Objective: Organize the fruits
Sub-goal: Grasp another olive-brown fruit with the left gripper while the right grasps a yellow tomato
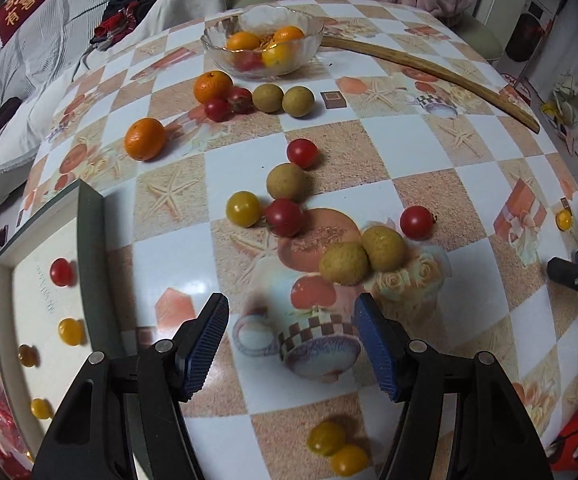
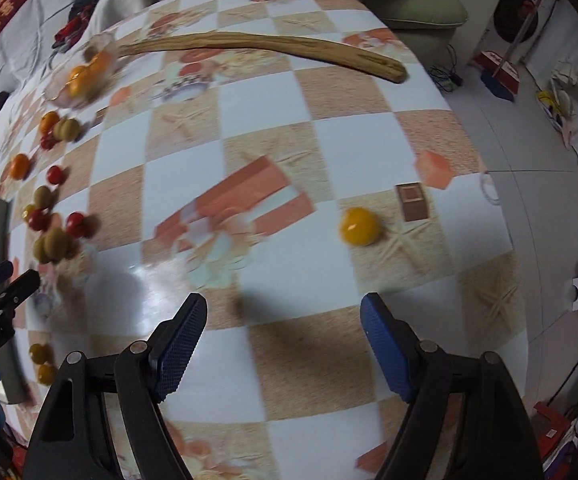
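- Both claws are empty: the left claw and the right claw each hang over the patterned surface with jaws spread and nothing between the blue pads.
- Step in hand, as I judge it: between picks, each claw lining up on its next fruit. Sorting is partly done: a few small red and yellow fruits lie in the tray to the left of the left claw, and oranges and tomatoes sit in the glass bowl far ahead of it.
- Closest to the left claw: two brown-green round fruits touching each other, just ahead and slightly right; a pair of yellow tomatoes lies beneath it, between the arms.
- For the right claw, a lone yellow tomato lies ahead and to the right, well apart from the other fruit.
- Next move likely calls for lowering over one fruit, pads either side, closing gently since round fruit rolls.
- The right wrist view is blurred, so detail there is uncertain.
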`<state>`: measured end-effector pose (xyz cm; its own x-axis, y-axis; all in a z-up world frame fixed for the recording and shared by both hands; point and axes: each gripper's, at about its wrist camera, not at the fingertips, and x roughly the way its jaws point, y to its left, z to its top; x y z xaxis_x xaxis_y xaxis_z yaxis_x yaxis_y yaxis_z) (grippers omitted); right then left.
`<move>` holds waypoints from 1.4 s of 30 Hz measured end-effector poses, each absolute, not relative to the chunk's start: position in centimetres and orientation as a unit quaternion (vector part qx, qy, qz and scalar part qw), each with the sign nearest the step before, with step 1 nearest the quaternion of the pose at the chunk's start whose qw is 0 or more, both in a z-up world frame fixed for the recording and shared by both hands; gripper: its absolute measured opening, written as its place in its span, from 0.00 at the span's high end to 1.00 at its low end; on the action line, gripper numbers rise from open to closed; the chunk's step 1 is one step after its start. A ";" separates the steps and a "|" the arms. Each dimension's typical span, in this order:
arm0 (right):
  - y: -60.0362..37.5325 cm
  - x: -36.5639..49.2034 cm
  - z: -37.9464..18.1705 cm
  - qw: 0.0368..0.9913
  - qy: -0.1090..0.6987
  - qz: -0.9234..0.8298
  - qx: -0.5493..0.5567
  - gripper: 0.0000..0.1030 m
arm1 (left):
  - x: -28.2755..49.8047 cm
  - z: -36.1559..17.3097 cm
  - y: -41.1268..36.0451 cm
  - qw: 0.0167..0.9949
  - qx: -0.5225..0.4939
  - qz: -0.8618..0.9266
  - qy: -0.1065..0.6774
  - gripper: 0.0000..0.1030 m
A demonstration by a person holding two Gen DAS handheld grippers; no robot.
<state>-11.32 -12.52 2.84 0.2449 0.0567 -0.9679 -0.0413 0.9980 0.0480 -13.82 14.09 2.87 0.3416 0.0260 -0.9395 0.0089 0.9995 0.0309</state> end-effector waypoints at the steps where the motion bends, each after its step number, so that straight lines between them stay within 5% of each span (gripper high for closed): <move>1: -12.8 -11.0 2.7 0.789 0.614 0.028 0.006 0.20 | -13.6 2.7 13.9 0.818 0.013 0.005 0.575 0.35; 12: -14.2 -7.7 1.7 0.798 0.602 0.022 -0.020 0.23 | -11.6 1.4 12.6 0.815 0.013 0.010 0.579 0.35; 17: -13.7 -7.5 2.1 0.802 0.596 0.030 -0.033 0.45 | -11.5 1.4 12.5 0.815 0.009 0.011 0.579 0.36; 19: -13.7 -7.2 2.2 0.802 0.595 0.037 -0.030 0.67 | -11.5 1.4 12.5 0.816 0.003 0.006 0.578 0.49; 21: -14.3 -7.0 2.4 0.800 0.599 0.043 -0.012 0.77 | -11.3 1.5 12.2 0.815 0.005 0.002 0.579 0.68; 42: -14.5 -6.6 3.5 0.780 0.614 0.104 0.064 0.77 | -12.3 3.7 13.3 0.807 -0.053 0.015 0.588 0.72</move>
